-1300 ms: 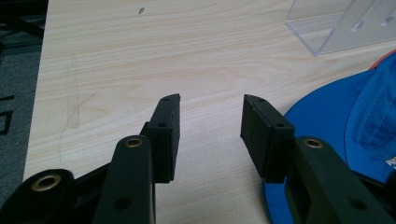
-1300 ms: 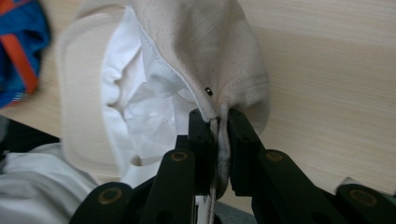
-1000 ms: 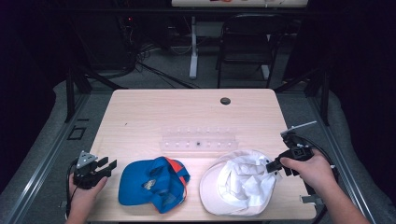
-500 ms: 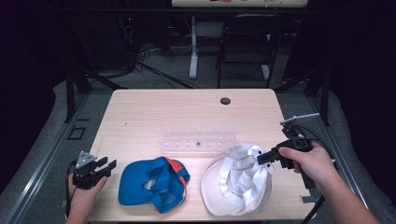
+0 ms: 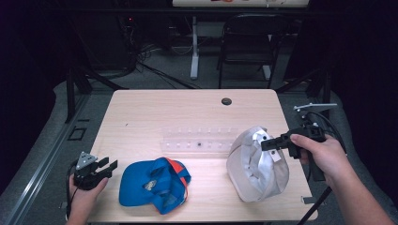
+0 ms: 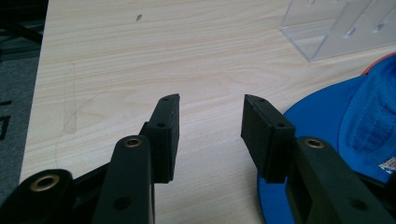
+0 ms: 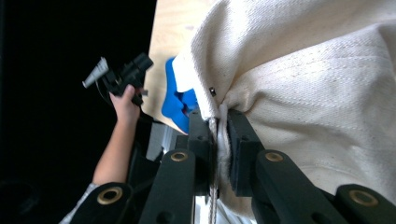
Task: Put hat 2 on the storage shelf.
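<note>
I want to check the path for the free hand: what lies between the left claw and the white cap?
In the high view, the blue cap lies between the left claw and the white cap, with bare table beyond it.

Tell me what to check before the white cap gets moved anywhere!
1. Right gripper shut on the white cap: ok, its edge is pinched between the jaws.
2. Cap fully off the table: cannot tell, its lower side looks close to the wood.
3. Left gripper free: ok, open with nothing between the jaws.
4. Blue cap out of the way: ok, lying apart from the white cap.
5. Clear plastic rack safe: not ok, it sits right beside the lifted cap.
</note>
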Demonstrator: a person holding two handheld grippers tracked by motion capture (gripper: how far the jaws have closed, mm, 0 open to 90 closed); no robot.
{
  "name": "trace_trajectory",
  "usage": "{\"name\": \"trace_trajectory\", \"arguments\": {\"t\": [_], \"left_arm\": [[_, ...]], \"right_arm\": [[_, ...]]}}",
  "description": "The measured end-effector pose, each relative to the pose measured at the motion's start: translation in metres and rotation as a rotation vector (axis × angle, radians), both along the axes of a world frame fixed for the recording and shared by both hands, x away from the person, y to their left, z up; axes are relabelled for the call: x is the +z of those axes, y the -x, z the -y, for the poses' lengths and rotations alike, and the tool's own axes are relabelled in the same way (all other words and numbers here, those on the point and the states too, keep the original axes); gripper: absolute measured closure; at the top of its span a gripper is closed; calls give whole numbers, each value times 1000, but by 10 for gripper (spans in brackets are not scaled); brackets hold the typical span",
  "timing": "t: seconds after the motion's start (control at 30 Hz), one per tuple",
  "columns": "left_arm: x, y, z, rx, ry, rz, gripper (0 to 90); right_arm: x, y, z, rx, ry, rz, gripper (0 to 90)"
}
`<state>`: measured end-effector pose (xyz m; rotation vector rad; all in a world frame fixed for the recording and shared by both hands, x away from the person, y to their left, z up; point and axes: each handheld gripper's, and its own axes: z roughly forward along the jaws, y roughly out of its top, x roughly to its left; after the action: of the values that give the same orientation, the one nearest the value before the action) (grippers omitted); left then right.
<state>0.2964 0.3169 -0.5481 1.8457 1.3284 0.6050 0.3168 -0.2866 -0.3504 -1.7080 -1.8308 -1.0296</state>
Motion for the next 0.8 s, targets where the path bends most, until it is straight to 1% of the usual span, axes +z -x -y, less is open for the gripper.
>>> {"name": "trace_trajectory", "arguments": {"t": [0.03, 0.1, 0.13, 0.17, 0.23, 0.27, 0.3, 0.33, 0.43, 0.5, 0.63, 0.8], "left_arm": [[1, 0, 0, -5, -4, -9, 575], [1, 0, 0, -7, -3, -6, 575], [1, 0, 0, -7, -3, -6, 572], [0, 0, 1, -11, 1, -2, 569], [1, 0, 1, -17, 3, -3, 560], [1, 0, 1, -22, 10, -2, 549], [1, 0, 1, -22, 10, -2, 541], [1, 0, 2, -27, 6, -4, 540], [0, 0, 3, -37, 8, -2, 534], [0, 0, 3, -40, 10, -1, 532], [1, 1, 3, -44, 6, -1, 532], [1, 1, 4, -54, 10, 14, 537]], "right_arm": [[0, 0, 3, -8, -10, 5, 820], [1, -1, 8, -31, -38, 12, 820], [1, -1, 8, -31, -38, 12, 820], [1, -2, 12, -48, -67, 16, 820], [0, -3, 13, -65, -108, 32, 820], [0, -4, 14, -66, -132, 37, 820], [0, -4, 14, -66, -132, 37, 820], [0, -6, 15, -73, -185, 55, 819], [-2, -9, 11, -79, -243, 67, 819], [-4, -12, 9, -63, -277, 73, 819], [-7, -17, 0, -49, -341, 77, 819], [-9, -22, -11, -43, -435, 91, 819]]}}
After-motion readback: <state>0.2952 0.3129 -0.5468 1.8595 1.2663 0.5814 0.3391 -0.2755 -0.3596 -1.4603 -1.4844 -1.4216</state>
